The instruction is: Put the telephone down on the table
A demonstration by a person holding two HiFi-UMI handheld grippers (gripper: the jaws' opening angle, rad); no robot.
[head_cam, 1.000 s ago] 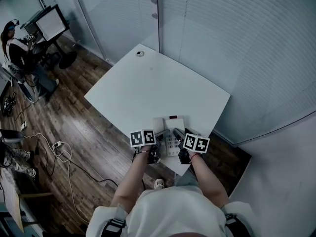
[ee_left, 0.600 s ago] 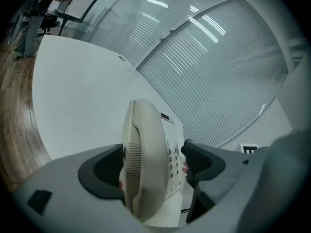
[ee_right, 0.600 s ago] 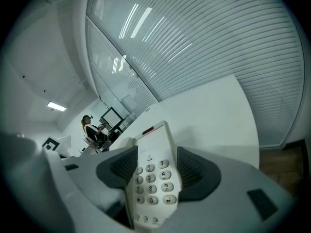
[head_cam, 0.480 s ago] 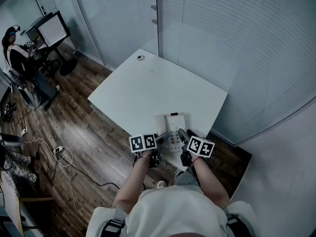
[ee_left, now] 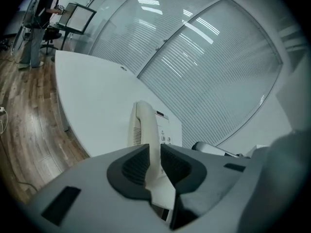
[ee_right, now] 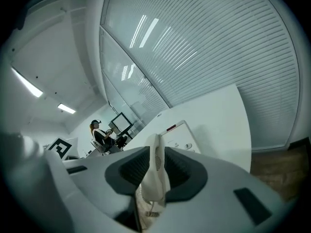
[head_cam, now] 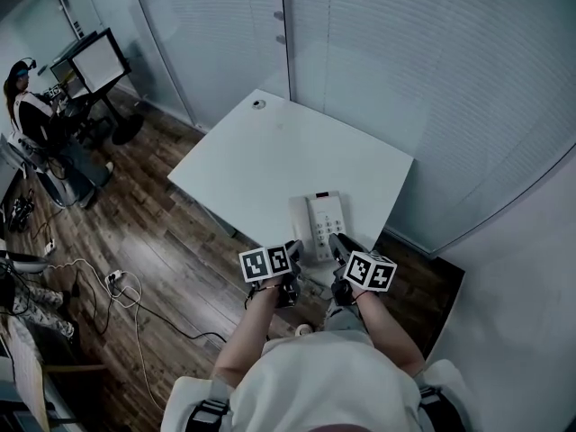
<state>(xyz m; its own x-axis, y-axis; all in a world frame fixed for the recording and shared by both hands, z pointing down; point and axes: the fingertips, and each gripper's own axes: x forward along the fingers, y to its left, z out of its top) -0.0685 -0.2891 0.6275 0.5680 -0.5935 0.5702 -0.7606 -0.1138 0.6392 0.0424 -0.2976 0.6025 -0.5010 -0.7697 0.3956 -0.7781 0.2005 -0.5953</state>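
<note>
A seated person (head_cam: 29, 113) faces a monitor (head_cam: 99, 61); cables (head_cam: 126, 293) cross the wood floor (head_cam: 166, 232)

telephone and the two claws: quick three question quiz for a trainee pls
1. True or false: the telephone is at the table's corner farthest from the person holding the claws.
2. Which has the telephone between its jaws? A: left claw only. B: right claw only. C: both.
3. In the head view, what screen stands by the seated person at far left?

Key: 1 false, it is at the near corner. 2 C: both claws have just been closing and now pinch it. 3 a monitor.
</note>
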